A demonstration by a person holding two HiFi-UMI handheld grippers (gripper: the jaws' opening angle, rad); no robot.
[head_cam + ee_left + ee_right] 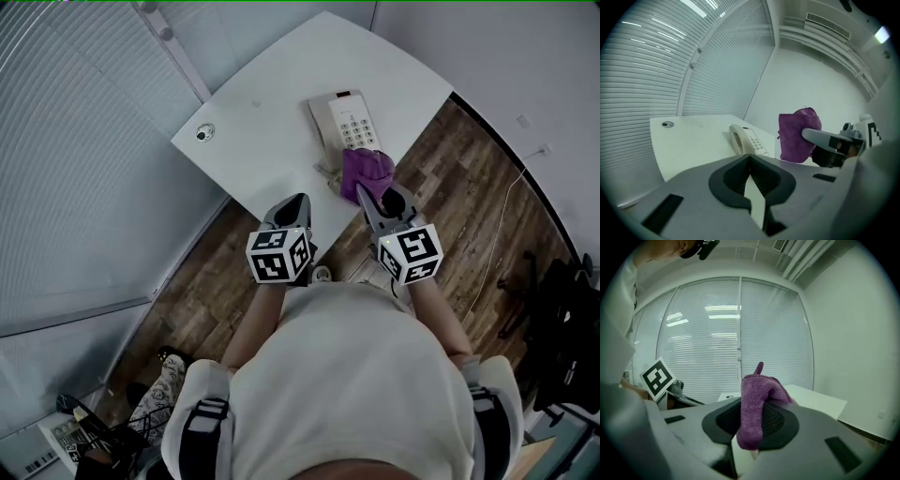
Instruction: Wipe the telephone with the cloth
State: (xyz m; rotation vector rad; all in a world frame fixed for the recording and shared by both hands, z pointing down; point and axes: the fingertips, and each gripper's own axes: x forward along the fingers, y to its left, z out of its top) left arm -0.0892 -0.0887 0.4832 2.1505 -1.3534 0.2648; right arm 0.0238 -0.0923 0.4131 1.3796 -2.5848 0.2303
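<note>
While its jaws sit pressed together with nothing between them, the left tool (298, 200) hovers off the near edge of the white worktop (272, 103), with the telephone (343, 120) lying at its 1 o'clock. At its 3 o'clock, the right tool (382, 199) is clamped on the purple cloth (366, 169), which bunches up just at the telephone's 6 o'clock.
</note>
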